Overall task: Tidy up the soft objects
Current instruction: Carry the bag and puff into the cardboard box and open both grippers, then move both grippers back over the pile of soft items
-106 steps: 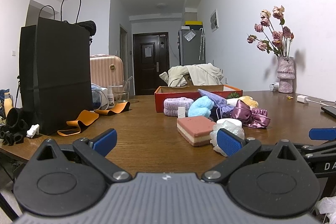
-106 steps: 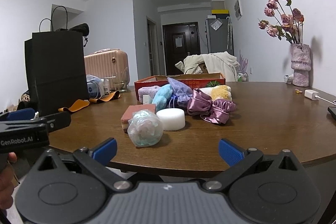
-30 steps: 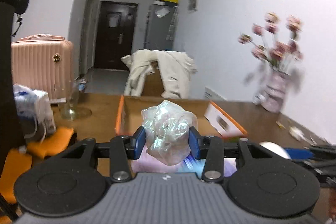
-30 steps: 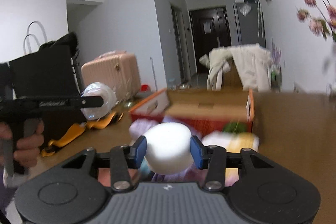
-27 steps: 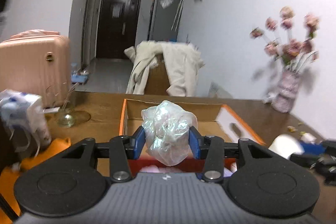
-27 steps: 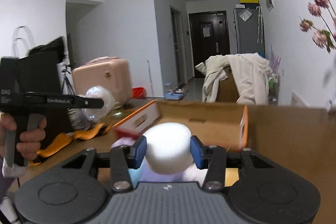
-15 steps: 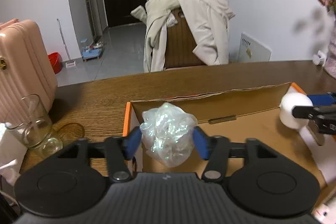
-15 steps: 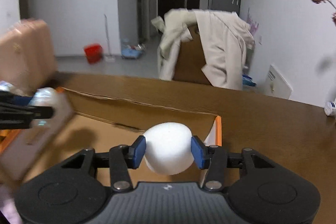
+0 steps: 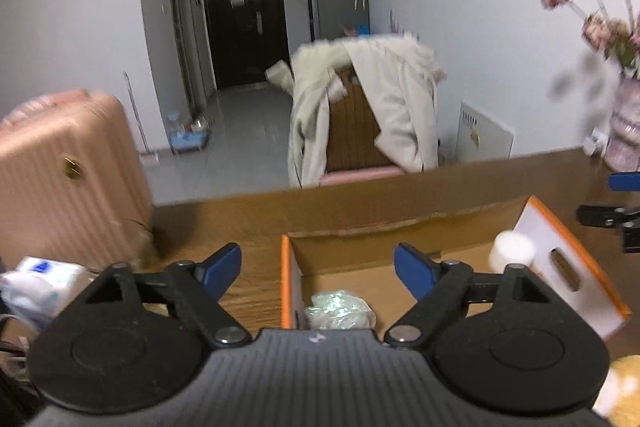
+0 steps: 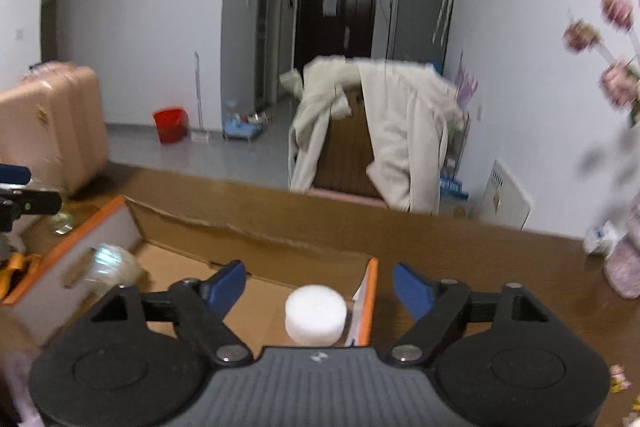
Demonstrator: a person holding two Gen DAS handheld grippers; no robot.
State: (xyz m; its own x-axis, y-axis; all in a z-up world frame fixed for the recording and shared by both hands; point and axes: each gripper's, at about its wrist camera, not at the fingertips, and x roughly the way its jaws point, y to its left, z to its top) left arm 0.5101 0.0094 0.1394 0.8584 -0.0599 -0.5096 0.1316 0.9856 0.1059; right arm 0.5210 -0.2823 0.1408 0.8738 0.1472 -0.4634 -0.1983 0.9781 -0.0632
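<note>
Both the left gripper [image 9: 318,265] and right gripper [image 10: 318,283] hover wide open above an orange cardboard box [image 9: 560,259], where a crinkly plastic bundle [image 9: 339,309] sits in one corner and a white foam puck [image 10: 315,313] in the opposite corner.

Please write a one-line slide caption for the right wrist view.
Open right hand-held gripper above a white round foam puck inside the orange-edged cardboard box.

Left hand-held gripper [image 9: 318,267]: ribbed dark-grey body, small white logo at top centre. Two black round housings, black linkage arms, silver pivot screws. Blue pads on the fingertips [image 9: 412,269]. Right hand-held gripper [image 10: 318,285]: identical build and colours.
</note>
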